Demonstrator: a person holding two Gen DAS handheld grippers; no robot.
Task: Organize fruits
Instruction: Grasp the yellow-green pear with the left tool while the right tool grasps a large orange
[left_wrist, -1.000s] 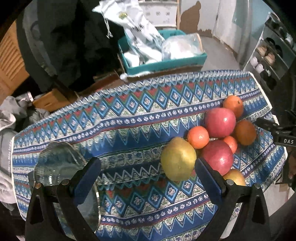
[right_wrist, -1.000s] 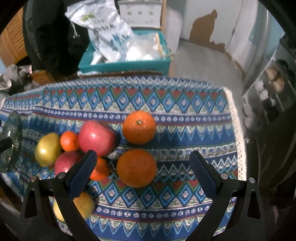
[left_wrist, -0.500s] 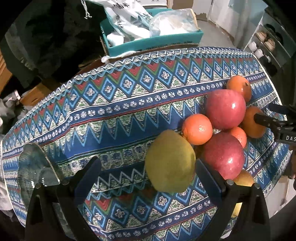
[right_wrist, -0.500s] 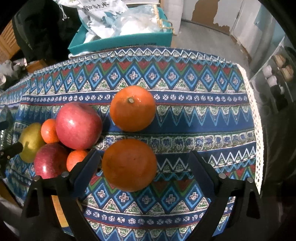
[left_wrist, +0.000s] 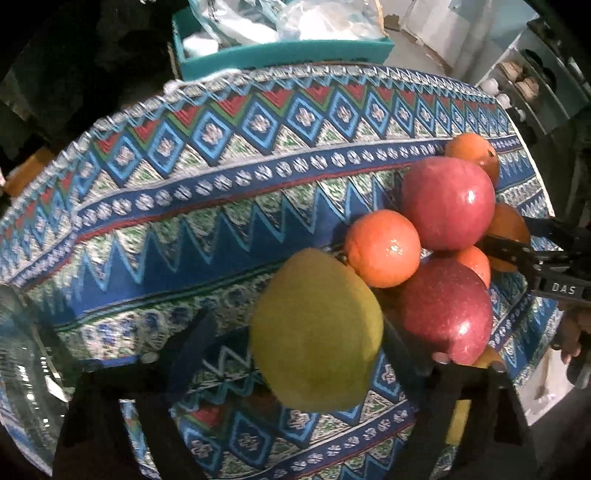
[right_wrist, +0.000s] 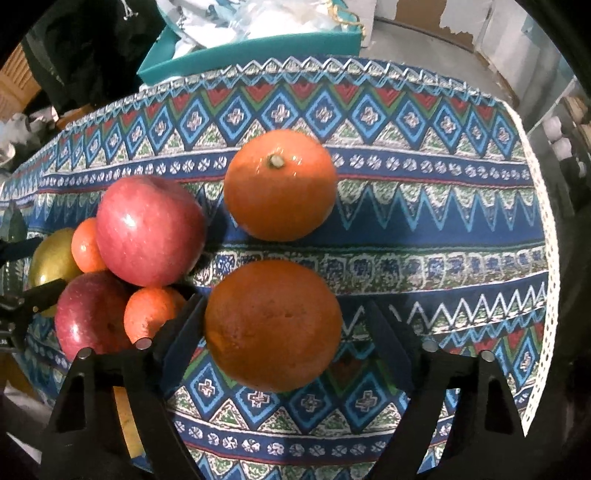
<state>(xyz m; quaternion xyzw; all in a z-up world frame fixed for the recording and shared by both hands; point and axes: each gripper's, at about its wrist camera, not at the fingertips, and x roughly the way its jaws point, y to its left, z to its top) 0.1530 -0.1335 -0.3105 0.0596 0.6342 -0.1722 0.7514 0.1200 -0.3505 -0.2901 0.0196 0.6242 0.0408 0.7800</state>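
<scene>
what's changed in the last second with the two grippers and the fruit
Both grippers came down and forward. The left gripper closed in until the yellow-green pear sits between its open fingers; the right gripper did the same around the near orange. Neither looks clamped yet. The apples, small oranges and far orange stayed put on the patterned tablecloth.

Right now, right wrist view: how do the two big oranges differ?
The near orange sits between the open jaws of the right gripper; the far orange lies beyond them. The far orange shows its stem and glossy highlights; the near orange shows no stem and looks duller and rougher. The far orange is a brighter shade. Both rest on the patterned tablecloth, apart from each other.
</scene>
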